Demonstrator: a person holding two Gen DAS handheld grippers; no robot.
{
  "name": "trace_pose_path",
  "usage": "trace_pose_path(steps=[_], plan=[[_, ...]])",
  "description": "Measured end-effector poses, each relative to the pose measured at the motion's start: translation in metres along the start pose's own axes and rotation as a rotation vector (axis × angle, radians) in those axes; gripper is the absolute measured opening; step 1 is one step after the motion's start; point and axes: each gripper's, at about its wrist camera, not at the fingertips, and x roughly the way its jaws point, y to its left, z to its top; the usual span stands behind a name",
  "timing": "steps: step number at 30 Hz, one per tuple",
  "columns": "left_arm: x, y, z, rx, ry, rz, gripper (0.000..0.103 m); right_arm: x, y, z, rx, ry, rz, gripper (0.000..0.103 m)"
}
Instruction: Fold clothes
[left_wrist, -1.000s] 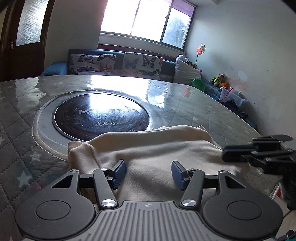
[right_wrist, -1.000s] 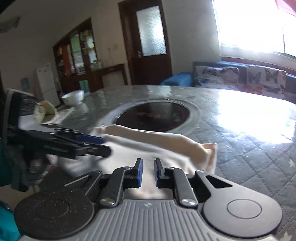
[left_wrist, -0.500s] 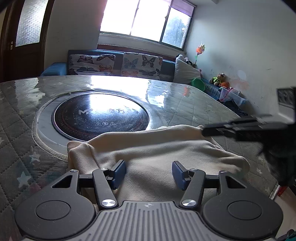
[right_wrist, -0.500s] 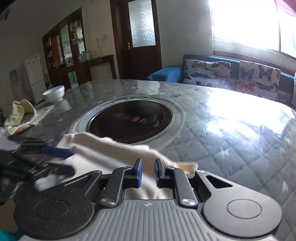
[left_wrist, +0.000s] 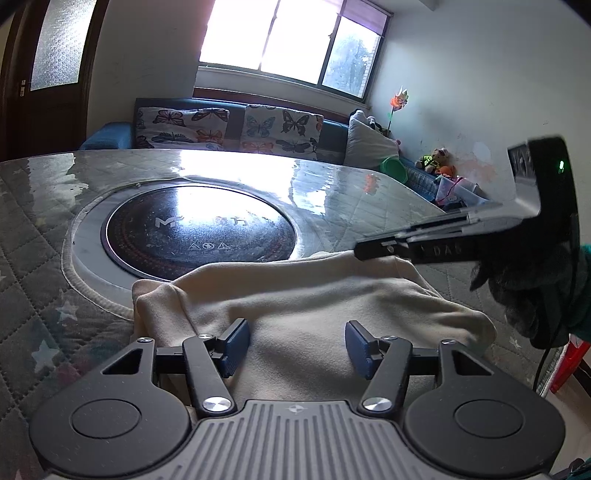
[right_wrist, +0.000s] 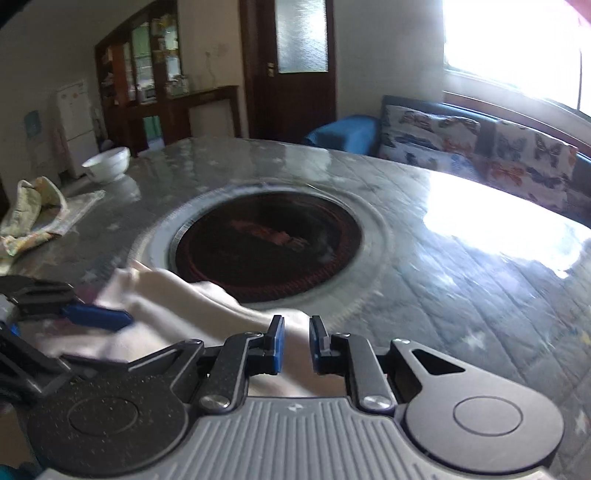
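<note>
The cream garment (left_wrist: 332, 295) lies bunched on the near edge of the table (left_wrist: 44, 266), its far edge overlapping the rim of the round hob (left_wrist: 195, 229). Its long axis runs left to right across the left view.

The left gripper (left_wrist: 295, 345) hangs low over the garment's near middle, jaws well apart and empty — the cloth lies just under and ahead of it, so this hand is nearer.

The right gripper (right_wrist: 295, 343) is nearly closed, a narrow gap between its pads with nothing pinched that I can see. The garment's right end sits just below and left of its tips; the next grab probably means reaching down-left.

A white bowl (right_wrist: 107, 164) stands far left; its contents can't be seen. A crumpled cloth (right_wrist: 33, 210) lies beside it.
</note>
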Motion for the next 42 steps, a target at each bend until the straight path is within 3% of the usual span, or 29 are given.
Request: trace_pose_path(steps=[8,14,17,25,33,37,42], plan=[[-0.001,0.000,0.000,0.003,-0.003,-0.006,0.062,0.039,0.029,0.011,-0.067,0.055,0.053,0.014],[-0.003,0.003,0.001,0.006,-0.005,-0.020,0.063,0.032,0.035,0.018,-0.083,0.049,0.062,0.015],[-0.005,0.004,0.002,0.014,-0.007,-0.023,0.064,0.031,0.043,0.027,-0.091,0.041,0.107,0.015],[-0.005,0.004,-0.002,0.020,-0.007,-0.029,0.065,0.064,0.068,0.032,-0.150,0.104,0.165,0.015],[-0.004,0.007,-0.002,0.019,-0.011,-0.042,0.068,0.060,0.072,0.040,-0.151,0.083,0.189,0.016],[-0.006,0.007,-0.002,0.016,-0.013,-0.039,0.069,0.075,0.078,0.037,-0.173,0.122,0.192,0.017],[-0.020,0.011,-0.002,0.016,-0.026,-0.018,0.071,0.057,0.075,0.040,-0.166,0.083,0.198,0.018]])
